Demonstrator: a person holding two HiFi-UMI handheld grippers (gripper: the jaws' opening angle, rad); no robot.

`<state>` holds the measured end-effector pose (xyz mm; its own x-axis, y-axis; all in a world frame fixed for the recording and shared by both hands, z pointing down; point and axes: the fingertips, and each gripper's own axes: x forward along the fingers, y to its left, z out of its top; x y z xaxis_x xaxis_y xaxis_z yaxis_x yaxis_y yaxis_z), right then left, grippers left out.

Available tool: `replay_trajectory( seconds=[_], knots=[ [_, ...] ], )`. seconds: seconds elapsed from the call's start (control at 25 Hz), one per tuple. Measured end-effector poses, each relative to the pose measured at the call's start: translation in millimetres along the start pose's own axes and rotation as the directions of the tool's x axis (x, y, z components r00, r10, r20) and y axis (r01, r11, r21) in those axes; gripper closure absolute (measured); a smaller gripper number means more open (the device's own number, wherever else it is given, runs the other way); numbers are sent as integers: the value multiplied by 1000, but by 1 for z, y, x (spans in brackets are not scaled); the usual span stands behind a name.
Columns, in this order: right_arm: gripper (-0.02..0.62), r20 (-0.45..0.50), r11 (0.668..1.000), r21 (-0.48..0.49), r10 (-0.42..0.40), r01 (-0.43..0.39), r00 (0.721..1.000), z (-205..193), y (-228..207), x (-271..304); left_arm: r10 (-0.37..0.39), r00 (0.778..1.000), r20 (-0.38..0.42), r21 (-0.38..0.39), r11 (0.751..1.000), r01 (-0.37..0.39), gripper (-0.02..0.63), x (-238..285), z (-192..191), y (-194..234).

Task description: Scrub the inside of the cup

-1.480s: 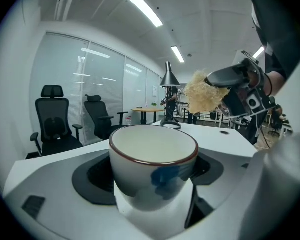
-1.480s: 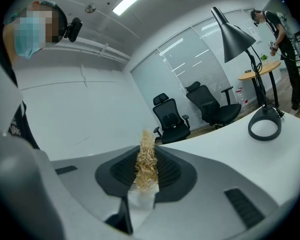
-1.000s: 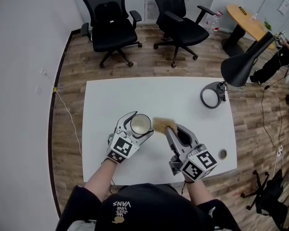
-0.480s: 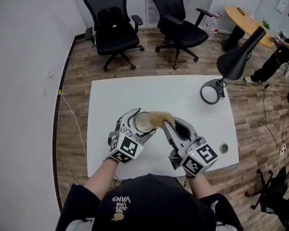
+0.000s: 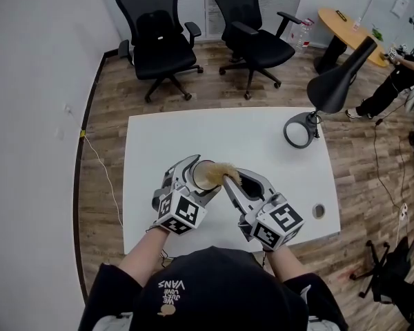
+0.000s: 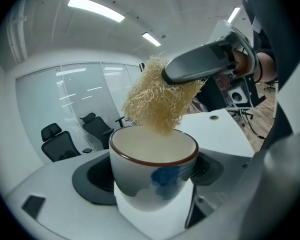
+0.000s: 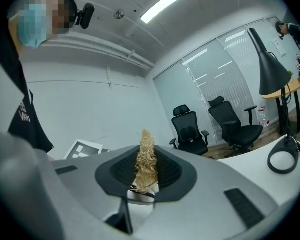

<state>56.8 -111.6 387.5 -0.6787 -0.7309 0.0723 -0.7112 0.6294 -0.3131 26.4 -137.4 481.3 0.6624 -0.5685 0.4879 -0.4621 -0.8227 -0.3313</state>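
A white cup (image 6: pixel 153 170) with a dark red rim and blue marks sits between the jaws of my left gripper (image 5: pixel 193 178), which is shut on it and holds it above the white table (image 5: pixel 255 133). The cup (image 5: pixel 202 176) faces the right gripper in the head view. My right gripper (image 5: pixel 231 180) is shut on a tan fibre scrubber (image 7: pixel 146 161). The scrubber (image 6: pixel 159 100) hangs over the cup's mouth with its lower tip just inside the rim. In the right gripper view the jaws press the scrubber flat.
A black desk lamp (image 5: pixel 310 112) with a round base stands at the table's far right corner. A small round thing (image 5: pixel 319 211) lies near the right edge. Two black office chairs (image 5: pixel 159 29) stand beyond the table on the wooden floor.
The right gripper has carried the scrubber leftward from beside the cup to its mouth. The left gripper has kept hold of the cup, nearly still.
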Motion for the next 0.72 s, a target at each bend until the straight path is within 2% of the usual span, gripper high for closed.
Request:
replay_trajectory(
  seconds=[0.24, 0.56, 0.72],
  knots=[
    [517, -52, 999, -40, 33, -35, 998, -10, 0, 15, 14, 1000, -17, 64, 998, -13, 202, 2, 2, 5],
    [517, -171, 995, -80, 51, -66, 984, -32, 3, 29, 23, 998, -61, 162, 987, -13, 202, 4, 1, 13],
    [517, -205, 991, -63, 104, -119, 973, -37, 14, 35, 9, 996, -85, 191, 981, 7, 202, 7, -2, 6]
  ],
)
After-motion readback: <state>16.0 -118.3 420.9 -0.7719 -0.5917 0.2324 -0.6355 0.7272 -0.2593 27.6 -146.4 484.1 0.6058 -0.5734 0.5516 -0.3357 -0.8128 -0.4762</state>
